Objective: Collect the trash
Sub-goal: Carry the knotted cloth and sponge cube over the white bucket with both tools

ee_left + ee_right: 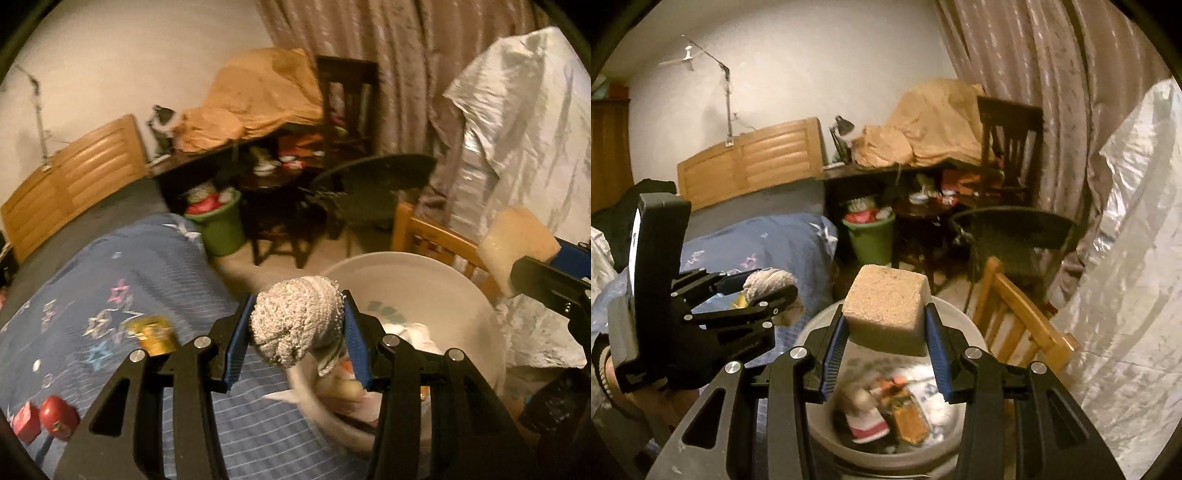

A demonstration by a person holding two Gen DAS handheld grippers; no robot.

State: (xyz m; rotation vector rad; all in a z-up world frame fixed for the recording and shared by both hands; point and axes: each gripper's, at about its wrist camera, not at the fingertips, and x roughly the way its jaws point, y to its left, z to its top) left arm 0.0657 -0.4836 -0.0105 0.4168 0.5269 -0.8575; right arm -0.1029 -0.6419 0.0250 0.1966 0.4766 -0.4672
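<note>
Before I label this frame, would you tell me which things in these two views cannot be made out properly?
- Contents of the white basin: right wrist view, motion-blurred and partly behind the sponge block.
- Yellow packet on the bed: left wrist view, blurred, print unreadable.
- Red items: left wrist view, blurred, near the edge.
- Green bucket contents: too small in both views.

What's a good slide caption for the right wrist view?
Right gripper carries a tan sponge block over the white trash basin.
</note>
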